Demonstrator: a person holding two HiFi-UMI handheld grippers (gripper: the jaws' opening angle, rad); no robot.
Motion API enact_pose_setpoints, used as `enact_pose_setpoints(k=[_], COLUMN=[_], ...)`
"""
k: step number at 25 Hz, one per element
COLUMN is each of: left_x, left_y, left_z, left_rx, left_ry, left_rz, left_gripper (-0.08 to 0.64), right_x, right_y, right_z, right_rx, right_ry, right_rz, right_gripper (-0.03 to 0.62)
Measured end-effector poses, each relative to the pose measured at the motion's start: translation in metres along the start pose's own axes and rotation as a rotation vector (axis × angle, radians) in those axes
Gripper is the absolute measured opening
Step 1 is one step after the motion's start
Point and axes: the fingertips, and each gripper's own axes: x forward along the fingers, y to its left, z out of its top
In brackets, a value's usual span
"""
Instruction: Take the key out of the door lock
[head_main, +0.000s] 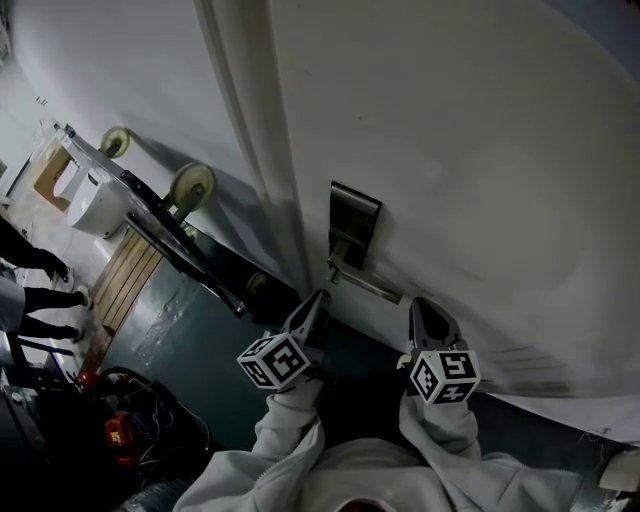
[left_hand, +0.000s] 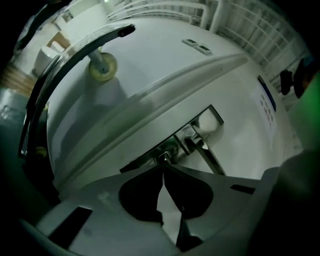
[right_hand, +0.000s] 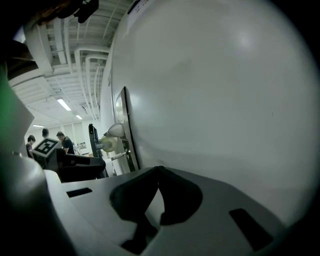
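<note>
**Left claw at the key, right claw idle beside it**

A white door (head_main: 450, 150) takes up most of what there is to see, and the person stands close against it, pale sleeves (head_main: 288, 435) reaching forward. Off to the left along the wall is a dark-framed trolley (head_main: 150, 215) with cream wheels (head_main: 190, 183), tipped up against the wall over a grey-green floor (head_main: 190, 340).

The left gripper (head_main: 318, 300) is raised to the lock, just below and left of the metal lock plate (head_main: 355, 215). The right gripper (head_main: 420, 305) is level with it, a little apart to the right and under the far end of the lever handle (head_main: 370, 287). It points at bare door.

In the left gripper view the plate (left_hand: 207, 120) shines against the white panel, and the lever (left_hand: 207, 157) slopes down to the right from it. The key (left_hand: 164, 158) sits in the lock just left of the lever's root, and only its small metal head shows. The left gripper (left_hand: 163, 169) is clenched, and its two tips meet right at that head. They appear to pinch it, though the picture is dim and the contact is too small to be sure.

In the right gripper view the right gripper (right_hand: 158, 170) is also clenched, tips together with nothing between them. Beyond the door's edge a few people (right_hand: 62, 142) stand far back in the room.
</note>
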Motion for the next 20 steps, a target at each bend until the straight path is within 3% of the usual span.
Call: enact_pose_setpoints(k=[3, 6, 14, 20], left_x=[0.003, 0.008, 0.026, 0.041], left_y=[0.001, -0.002, -0.015, -0.009], left_z=[0.002, 0.0, -0.001, 0.004], left_rx=[-0.149, -0.223, -0.33, -0.328], left_ry=[-0.008, 0.007, 0.02, 0.023], left_rz=[-0.043, -0.096, -0.182, -0.174], left_gripper=[0.021, 0.022, 0.078, 0.078], right_x=[0.002, 0.005, 0.009, 0.008], right_y=[0.001, 0.0, -0.001, -0.003], right_z=[-0.002, -0.002, -0.001, 0.0], right_rx=[-0.007, -0.009, -0.021, -0.036], right_ry=[0.006, 0.009, 0.022, 0.026], right_rz=[0.002, -0.002, -0.005, -0.009], right_gripper=[0.052, 0.052, 0.052, 0.052])
